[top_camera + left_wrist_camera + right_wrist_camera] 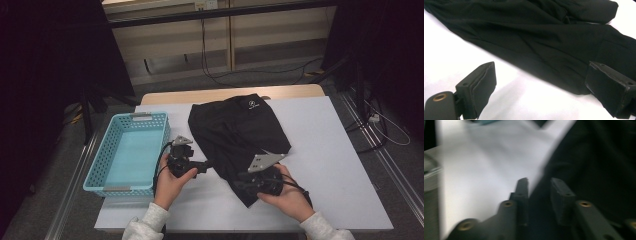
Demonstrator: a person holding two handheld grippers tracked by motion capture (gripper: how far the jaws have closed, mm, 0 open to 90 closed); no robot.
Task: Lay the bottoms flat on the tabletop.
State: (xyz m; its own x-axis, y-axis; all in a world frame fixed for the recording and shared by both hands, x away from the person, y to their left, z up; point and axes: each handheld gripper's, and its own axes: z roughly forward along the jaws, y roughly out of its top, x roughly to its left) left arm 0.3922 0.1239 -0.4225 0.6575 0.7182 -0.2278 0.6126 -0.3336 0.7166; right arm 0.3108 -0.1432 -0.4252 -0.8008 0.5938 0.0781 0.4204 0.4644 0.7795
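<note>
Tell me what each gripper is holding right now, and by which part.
Nothing is held. The left gripper stands wide open beside the black shorts. The right gripper has its jaws parted over the shorts' near edge, not clamped on the fabric.

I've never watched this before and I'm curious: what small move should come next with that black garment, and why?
Probably the right claw should close on the edge of the black shorts. Its jaws stand a little apart right at the fabric's border, not visibly pinching it. The left claw waits wide open beside the cloth, and the blue basket stands nearby.
</note>
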